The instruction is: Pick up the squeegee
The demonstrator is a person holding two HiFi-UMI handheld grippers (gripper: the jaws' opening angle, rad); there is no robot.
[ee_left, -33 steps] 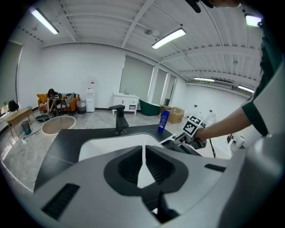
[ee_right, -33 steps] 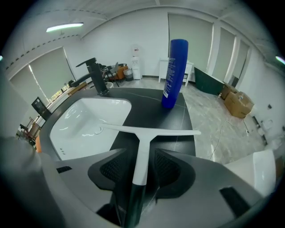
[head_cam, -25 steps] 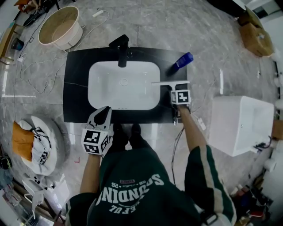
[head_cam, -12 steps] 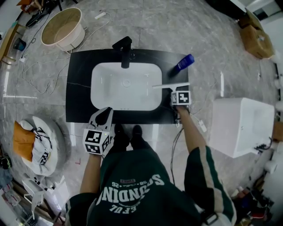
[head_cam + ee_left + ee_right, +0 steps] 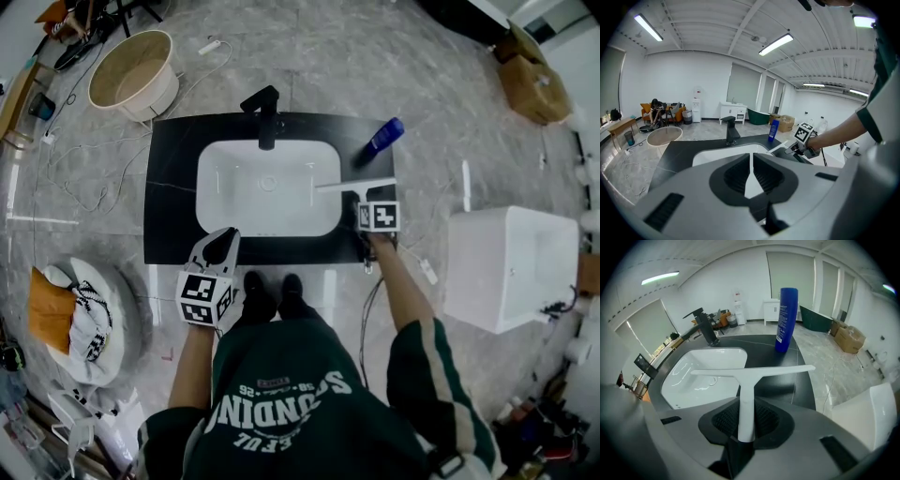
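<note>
A white squeegee (image 5: 356, 184) hangs over the black counter's right part, its blade end reaching past the basin's rim. My right gripper (image 5: 364, 206) is shut on its handle. In the right gripper view the handle (image 5: 746, 404) stands clamped between the dark pads, with the blade (image 5: 754, 372) lying crosswise above them. My left gripper (image 5: 221, 240) hovers at the counter's near edge, in front of the white basin (image 5: 225, 211). In the left gripper view its jaws (image 5: 751, 174) are shut with nothing between them.
A black faucet (image 5: 265, 114) stands behind the basin, and a blue bottle (image 5: 382, 139) stands upright at the counter's (image 5: 169, 187) far right corner. On the floor are a white tub (image 5: 511, 267) at the right, a round basin (image 5: 136, 73), cables and cardboard boxes (image 5: 530, 80).
The right gripper has shifted slightly left toward the basin with the squeegee and lifted it a little. The left gripper has stayed put.
</note>
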